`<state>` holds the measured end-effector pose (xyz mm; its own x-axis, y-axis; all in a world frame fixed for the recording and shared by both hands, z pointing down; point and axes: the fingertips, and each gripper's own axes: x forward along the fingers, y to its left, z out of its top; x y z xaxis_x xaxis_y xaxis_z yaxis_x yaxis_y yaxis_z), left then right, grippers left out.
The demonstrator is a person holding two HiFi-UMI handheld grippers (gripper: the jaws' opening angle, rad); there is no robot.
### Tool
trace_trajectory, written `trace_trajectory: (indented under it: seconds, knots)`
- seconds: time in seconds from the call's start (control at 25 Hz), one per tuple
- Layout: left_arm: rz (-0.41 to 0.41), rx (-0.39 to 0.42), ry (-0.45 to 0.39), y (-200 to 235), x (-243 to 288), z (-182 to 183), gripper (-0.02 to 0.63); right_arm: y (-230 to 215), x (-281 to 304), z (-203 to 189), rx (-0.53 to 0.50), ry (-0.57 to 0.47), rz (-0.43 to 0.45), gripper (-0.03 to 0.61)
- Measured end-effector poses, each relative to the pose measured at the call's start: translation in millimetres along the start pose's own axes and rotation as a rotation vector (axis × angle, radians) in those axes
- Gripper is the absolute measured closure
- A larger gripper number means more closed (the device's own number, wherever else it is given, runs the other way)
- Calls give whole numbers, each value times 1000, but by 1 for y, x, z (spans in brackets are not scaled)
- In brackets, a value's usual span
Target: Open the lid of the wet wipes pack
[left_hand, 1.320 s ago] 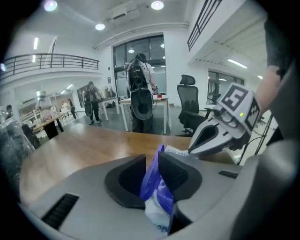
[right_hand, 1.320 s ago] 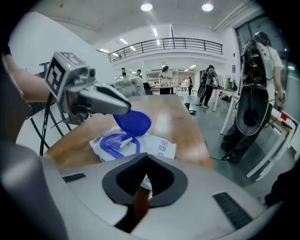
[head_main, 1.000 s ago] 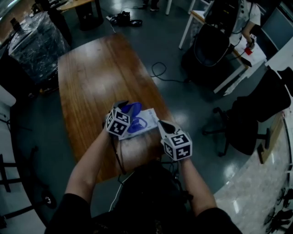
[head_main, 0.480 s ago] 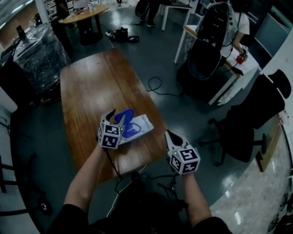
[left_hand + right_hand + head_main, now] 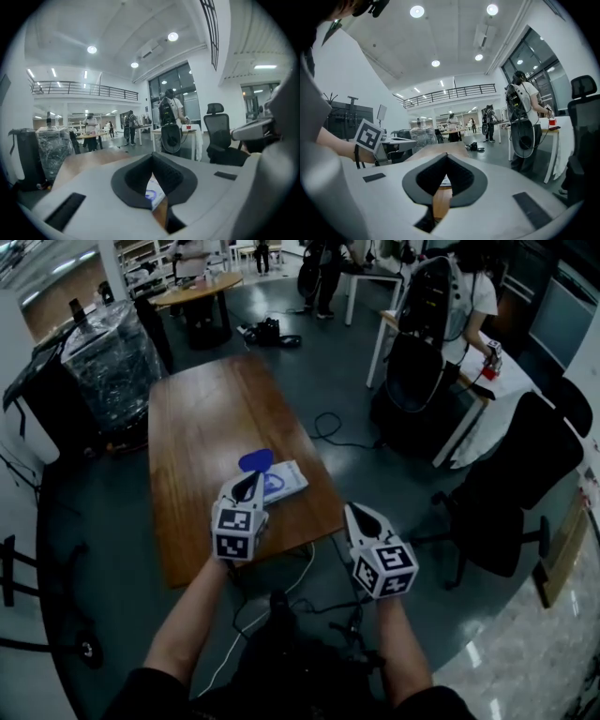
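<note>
Lying on table (image 5: 202, 418), wipes pack (image 5: 283, 480), lid (image 5: 255, 461) seemingly up, wrapped bundle (image 5: 114, 362) beyond

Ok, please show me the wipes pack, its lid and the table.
wipes pack (image 5: 287, 482), head view, white top face.
lid (image 5: 255, 460), head view, middle of blue flap.
table (image 5: 202, 413), head view, bare wood beyond pack.

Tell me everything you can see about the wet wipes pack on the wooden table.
The wet wipes pack is a flat, rectangular, soft-looking white packet with blue print on top. It lies slantwise near the right edge of the brown wooden table. Its rounded blue lid is flipped open at the pack's far left end. The table carries it; the shut left gripper overlaps its near corner in the head view, contact unclear.
</note>
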<state>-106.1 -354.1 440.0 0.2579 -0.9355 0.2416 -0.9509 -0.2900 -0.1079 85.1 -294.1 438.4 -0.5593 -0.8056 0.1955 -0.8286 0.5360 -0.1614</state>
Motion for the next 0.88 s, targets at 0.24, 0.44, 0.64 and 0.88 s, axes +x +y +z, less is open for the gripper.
trace_trajectory:
  seconds: [0.24, 0.44, 0.64, 0.88]
  knots:
    - [-160, -59, -32, -95, -57, 19, 607, 14, -58, 15, -17, -48, 17, 575]
    - [-249, -94, -42, -154, -92, 22, 607, 22, -98, 22, -17, -89, 27, 576]
    - [-298, -92, -49, -193, -117, 27, 607, 29, -129, 29, -17, -128, 27, 577]
    - [-332, -90, -71, -216, -139, 36, 607, 40, -154, 33, -26, -154, 46, 577]
